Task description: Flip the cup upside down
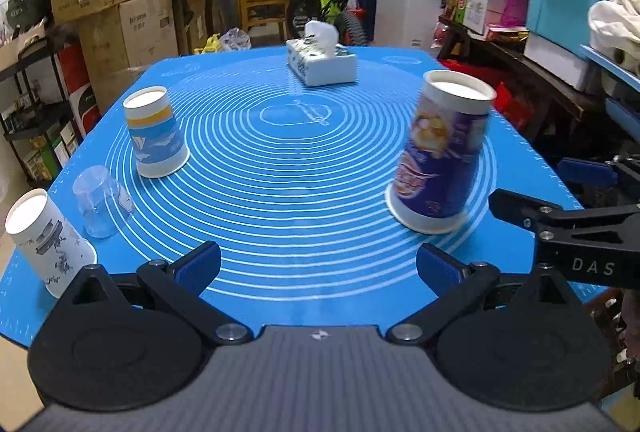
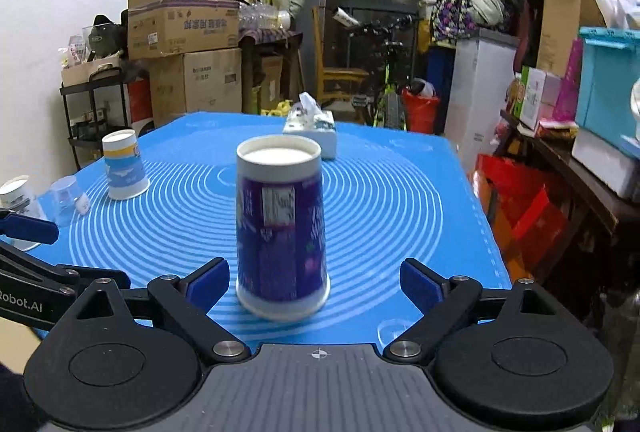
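The right gripper (image 2: pixel 314 282) has its fingers (image 2: pixel 208 282) spread wide and holds nothing. The purple cup (image 2: pixel 280 228) stands upside down between them, nearer the left finger, touching neither as far as can be seen. Its wide rim rests on the blue mat (image 2: pixel 400 208) and its white base faces up. It looks blurred, so the print on its side cannot be read; only a pale label patch shows.

The left gripper (image 1: pixel 318 266) also has its fingers (image 1: pixel 198 266) spread wide, with nothing between them but the mat on the table. From this view the purple cup (image 1: pixel 442 152) stands ahead of the right finger and a little beyond it, leaning slightly, with the right gripper's black arm just beside it.

Left of the left finger stands a white cup (image 1: pixel 44 236) with a grey pattern, also upside down. Just past it is a clear plastic cup (image 1: pixel 100 202), upside down too. Farther on, a blue and yellow cup (image 1: pixel 154 132) sits upside down.

At the far end of the table, ahead of the fingers, lies a tissue box (image 1: pixel 322 60) with a tissue sticking out of its top.
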Available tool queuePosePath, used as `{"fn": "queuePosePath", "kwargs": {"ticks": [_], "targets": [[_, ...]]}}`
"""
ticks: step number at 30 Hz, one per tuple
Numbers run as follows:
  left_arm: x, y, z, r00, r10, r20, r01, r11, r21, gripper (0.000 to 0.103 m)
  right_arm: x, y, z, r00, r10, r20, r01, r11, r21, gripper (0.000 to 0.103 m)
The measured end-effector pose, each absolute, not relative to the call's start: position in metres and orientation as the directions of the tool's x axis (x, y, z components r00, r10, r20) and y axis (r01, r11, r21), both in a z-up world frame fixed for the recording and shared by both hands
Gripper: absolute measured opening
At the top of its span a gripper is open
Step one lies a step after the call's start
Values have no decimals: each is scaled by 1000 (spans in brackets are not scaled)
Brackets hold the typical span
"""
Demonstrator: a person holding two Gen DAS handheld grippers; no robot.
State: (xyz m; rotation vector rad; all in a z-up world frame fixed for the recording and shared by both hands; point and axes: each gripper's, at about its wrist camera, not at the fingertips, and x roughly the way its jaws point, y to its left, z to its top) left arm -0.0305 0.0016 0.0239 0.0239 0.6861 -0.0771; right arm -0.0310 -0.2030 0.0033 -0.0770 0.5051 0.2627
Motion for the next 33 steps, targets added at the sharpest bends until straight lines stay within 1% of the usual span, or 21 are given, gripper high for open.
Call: {"fn": "queuePosePath", "kwargs": {"ticks": [11, 33], "targets": [[-51, -11, 21, 786, -65, -615, 74, 997, -11, 103, -53, -218, 6, 832, 234, -502, -259, 966, 21, 93], [-54, -11, 21, 786, -75, -614, 80, 997, -20, 103, -62, -217, 2, 824, 222, -521, -259, 966, 2, 93]]}}
